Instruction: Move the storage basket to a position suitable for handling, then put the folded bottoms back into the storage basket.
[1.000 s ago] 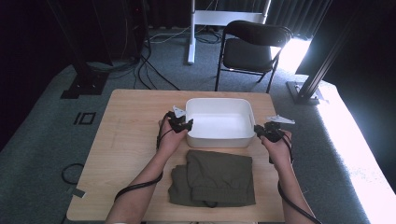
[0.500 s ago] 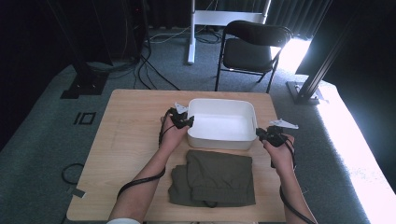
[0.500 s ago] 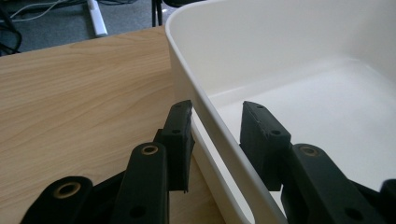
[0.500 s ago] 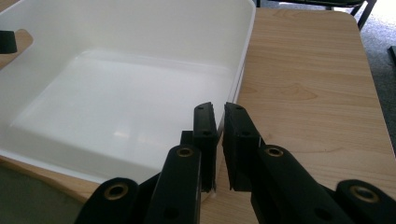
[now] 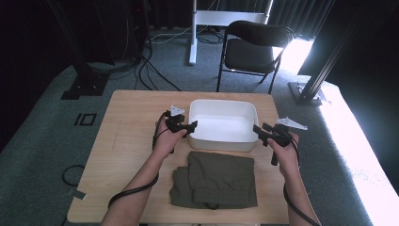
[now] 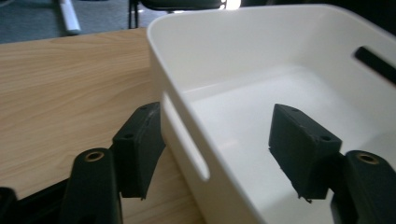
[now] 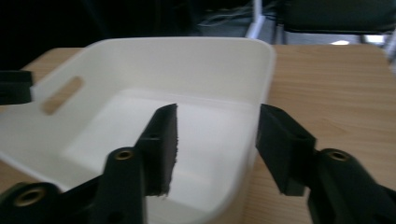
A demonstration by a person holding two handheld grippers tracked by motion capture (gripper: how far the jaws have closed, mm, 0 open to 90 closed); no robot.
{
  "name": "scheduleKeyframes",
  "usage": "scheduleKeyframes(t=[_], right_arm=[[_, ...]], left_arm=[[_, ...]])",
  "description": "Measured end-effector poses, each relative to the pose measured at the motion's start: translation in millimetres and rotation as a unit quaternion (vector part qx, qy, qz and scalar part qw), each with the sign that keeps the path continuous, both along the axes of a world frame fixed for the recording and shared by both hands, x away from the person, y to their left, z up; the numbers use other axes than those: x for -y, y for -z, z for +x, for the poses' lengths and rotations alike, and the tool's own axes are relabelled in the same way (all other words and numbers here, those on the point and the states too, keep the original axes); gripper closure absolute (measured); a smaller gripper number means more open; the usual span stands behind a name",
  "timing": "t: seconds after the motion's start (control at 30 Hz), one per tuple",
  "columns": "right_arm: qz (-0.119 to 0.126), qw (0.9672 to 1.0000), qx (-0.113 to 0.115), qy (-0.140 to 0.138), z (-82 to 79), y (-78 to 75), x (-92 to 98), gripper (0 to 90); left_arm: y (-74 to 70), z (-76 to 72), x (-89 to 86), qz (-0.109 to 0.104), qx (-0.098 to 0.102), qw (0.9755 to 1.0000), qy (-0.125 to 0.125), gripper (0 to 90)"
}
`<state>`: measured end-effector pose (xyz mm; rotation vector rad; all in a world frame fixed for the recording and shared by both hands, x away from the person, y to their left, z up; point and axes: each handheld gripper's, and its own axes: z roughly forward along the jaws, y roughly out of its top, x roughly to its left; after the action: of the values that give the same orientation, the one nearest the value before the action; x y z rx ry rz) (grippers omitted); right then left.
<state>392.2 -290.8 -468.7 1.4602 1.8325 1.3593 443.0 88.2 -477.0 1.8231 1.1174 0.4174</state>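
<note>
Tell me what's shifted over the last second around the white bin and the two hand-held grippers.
The right hand-held gripper drew back from the white bin and toward the person; its open jaws now straddle the bin's right wall. The left hand-held gripper stayed at the left wall, one jaw inside and one outside, open. The bin, the folded olive garment and the table look unmoved.

The white bin's (image 6: 261,65) far end runs past the left gripper view's edge, and the right gripper view is blurred.
</note>
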Motion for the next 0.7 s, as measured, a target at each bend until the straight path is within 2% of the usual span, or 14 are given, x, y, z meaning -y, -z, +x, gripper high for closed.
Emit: scheduleKeyframes(t=[0.07,0.1,0.13,0.17,0.2,0.27,0.3,0.33,0.37,0.4,0.47,0.5,0.6,0.7], right_arm=[[0.015,0.9994,0.0,-0.032,-0.3,-1.1,-2.7,36.4],[0.015,0.9994,0.0,-0.032,-0.3,-1.1,-2.7,36.4],[0.033,0.9984,-0.01,-0.046,-0.5,-0.4,-5.9,30.8],[0.033,0.9984,-0.01,-0.046,-0.5,-0.4,-5.9,30.8],[0.048,0.9979,-0.008,-0.043,-1.2,1.6,-9.2,29.8],[0.055,0.9968,-0.018,-0.056,0.0,2.7,-9.4,30.4],[0.036,0.9969,-0.012,-0.069,2.4,5.0,-10.7,30.8],[0.034,0.9974,-0.017,-0.062,2.4,5.9,-11.4,28.6],[0.034,0.9974,-0.017,-0.062,2.4,5.9,-11.4,28.6],[0.049,0.9964,-0.036,-0.058,2.1,6.6,-12.7,20.2],[0.024,0.9975,-0.018,-0.065,-0.5,5.6,-13.8,23.9],[0.005,0.9977,-0.012,-0.067,-1.8,5.3,-13.8,23.0],[-0.023,0.9968,0.016,-0.075,-5.9,4.4,-15.5,20.4],[-0.027,0.9963,0.032,-0.075,-11.3,2.5,-16.4,20.1]], left_arm=[[-3.0,-3.0,-0.5,-0.015,0.005,0.9998,0.007,26.1],[-4.4,-4.7,-0.5,-0.013,0.011,0.9998,0.011,26.1],[-5.5,-6.1,-0.1,-0.006,0.017,0.9997,0.017,17.4],[-6.1,-8.1,0.7,0.0,0.026,0.9995,0.02,17.4],[-6.6,-10.0,1.1,0.004,0.033,0.9992,0.022,16.4],[-7.2,-15.7,2.8,-0.001,0.033,0.9988,0.036,16.0],[-7.4,-17.4,3.3,0.001,0.031,0.9988,0.038,15.9],[-7.5,-19.1,3.8,-0.001,0.03,0.9988,0.04,16.0],[-7.5,-19.1,3.8,-0.001,0.03,0.9988,0.04,16.0],[-7.7,-22.4,4.2,-0.004,0.028,0.9989,0.038,15.9],[-7.9,-26.4,4.5,-0.008,0.026,0.9987,0.043,15.9],[-7.8,-28.3,4.8,-0.007,0.026,0.9986,0.046,16.0],[-7.6,-33.7,5.7,-0.006,0.022,0.9983,0.053,16.0],[-7.3,-39.1,7.1,-0.002,0.02,0.9977,0.064,15.9]])
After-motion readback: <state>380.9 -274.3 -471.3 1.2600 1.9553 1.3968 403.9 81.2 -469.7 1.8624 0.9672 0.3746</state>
